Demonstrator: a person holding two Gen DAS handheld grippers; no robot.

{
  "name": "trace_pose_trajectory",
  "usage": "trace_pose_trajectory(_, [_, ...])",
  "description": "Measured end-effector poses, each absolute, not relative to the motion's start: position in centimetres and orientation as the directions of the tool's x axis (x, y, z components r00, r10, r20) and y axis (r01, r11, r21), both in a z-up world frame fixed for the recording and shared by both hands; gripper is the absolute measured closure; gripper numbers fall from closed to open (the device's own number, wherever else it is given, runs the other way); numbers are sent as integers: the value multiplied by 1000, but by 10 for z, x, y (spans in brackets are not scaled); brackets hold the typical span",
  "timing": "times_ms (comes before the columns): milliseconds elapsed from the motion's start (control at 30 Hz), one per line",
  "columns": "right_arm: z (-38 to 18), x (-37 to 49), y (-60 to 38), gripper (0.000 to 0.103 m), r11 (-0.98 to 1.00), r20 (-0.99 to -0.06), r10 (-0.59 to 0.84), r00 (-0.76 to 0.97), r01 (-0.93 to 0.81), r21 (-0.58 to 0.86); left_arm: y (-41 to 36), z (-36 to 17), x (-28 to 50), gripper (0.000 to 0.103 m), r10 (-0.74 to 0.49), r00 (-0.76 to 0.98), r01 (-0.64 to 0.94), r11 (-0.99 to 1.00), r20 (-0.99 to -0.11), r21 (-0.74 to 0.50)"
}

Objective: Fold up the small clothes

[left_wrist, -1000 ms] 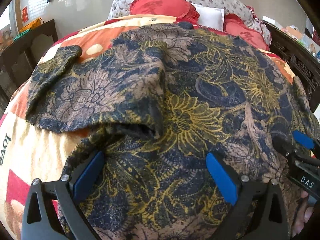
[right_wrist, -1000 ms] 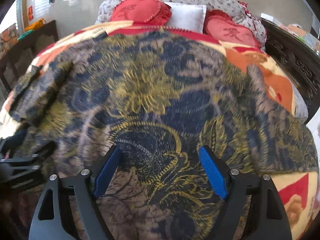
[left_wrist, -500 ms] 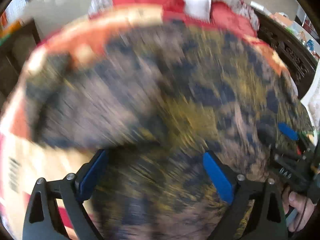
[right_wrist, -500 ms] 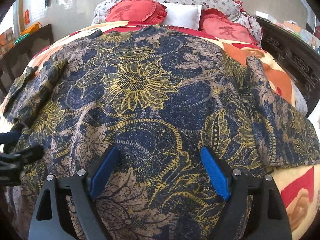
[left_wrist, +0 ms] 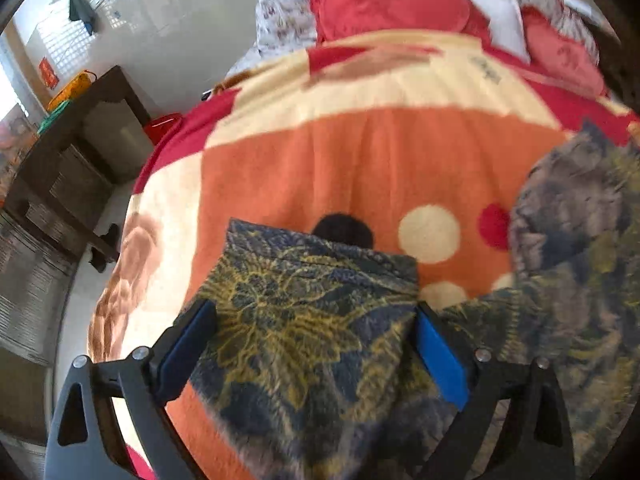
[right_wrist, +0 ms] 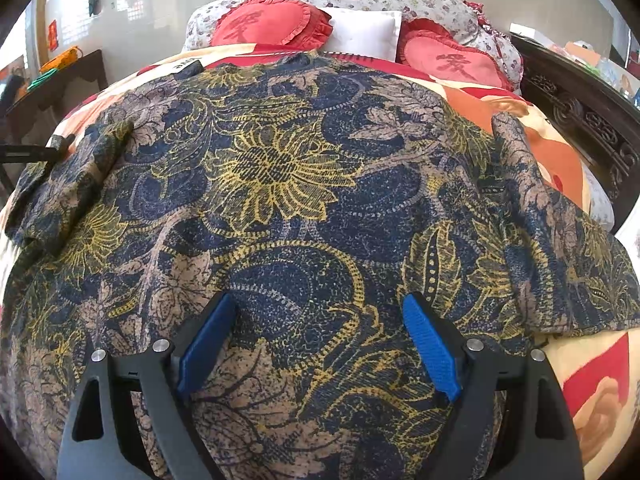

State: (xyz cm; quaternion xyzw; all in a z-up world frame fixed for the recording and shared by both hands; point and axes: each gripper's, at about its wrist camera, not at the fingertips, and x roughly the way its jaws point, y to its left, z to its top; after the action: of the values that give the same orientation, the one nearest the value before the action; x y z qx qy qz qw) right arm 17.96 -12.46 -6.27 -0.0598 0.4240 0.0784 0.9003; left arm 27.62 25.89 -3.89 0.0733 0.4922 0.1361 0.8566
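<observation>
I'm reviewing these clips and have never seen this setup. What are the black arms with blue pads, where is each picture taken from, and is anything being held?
There is no robot here: a person carries a two-finger gripper in each hand, and each has a wide-angle camera looking along its fingers. The black arms with blue pads are those fingers.

One picture looks out from the left gripper, the other from the right gripper.

A dark floral garment lies spread on a bed over an orange, cream and red blanket, with red cushions at the far end.

In the left view a sleeve lies between wide-open jaws. The right jaws are open too. Neither holds anything.
</observation>
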Motion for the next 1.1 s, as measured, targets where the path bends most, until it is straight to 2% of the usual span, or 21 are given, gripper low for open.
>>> trace_pose_trajectory(33, [-63,180,-125,28,981,-773,91,628,-192,-40,256,-40,275,6,310,490,-159,951,-815,266])
trace_pose_trajectory(67, [-63,180,-125,28,981,-773,92,628,-191,-39,257,-39,275,12,303,505,-161,953,-808,257])
trace_pose_trajectory(100, [-63,181,-125,28,981,-773,93,628,-191,-38,260,-38,275,30,291,513,-167,957,-808,238])
trace_pose_trajectory(200, [-63,181,-125,28,981,-772,93,629,-190,-36,280,-29,271,75,231,524,-223,966,-820,130])
trace_pose_trajectory(267, [-63,181,-125,28,981,-772,93,629,-190,-36,290,-16,262,90,208,549,-257,964,-810,73])
trace_pose_trajectory(400, [-63,181,-125,28,981,-772,94,629,-191,-36,322,31,225,92,209,647,-334,942,-734,-26])
trace_pose_trajectory(600, [-63,181,-125,28,981,-771,94,629,-191,-36,417,98,146,94,426,648,-563,826,-631,-20])
trace_pose_trajectory(667, [-64,181,-125,28,981,-772,94,629,-191,-37,446,120,115,94,487,637,-639,767,-598,-57])
trace_pose_trajectory(767, [-63,181,-125,28,981,-771,91,630,-191,-40,473,137,87,94,494,644,-662,742,-584,-103])
trace_pose_trajectory(867, [-63,181,-125,28,981,-771,90,630,-191,-41,469,147,78,94,506,662,-642,764,-552,-70])
trace_pose_trajectory(1000, [-63,181,-125,28,981,-772,90,629,-191,-42,433,157,90,94,376,758,-518,844,-532,-141])
trace_pose_trajectory(1100, [-63,180,-125,28,981,-772,89,630,-191,-43,368,153,117,94,218,826,-346,924,-519,-163])
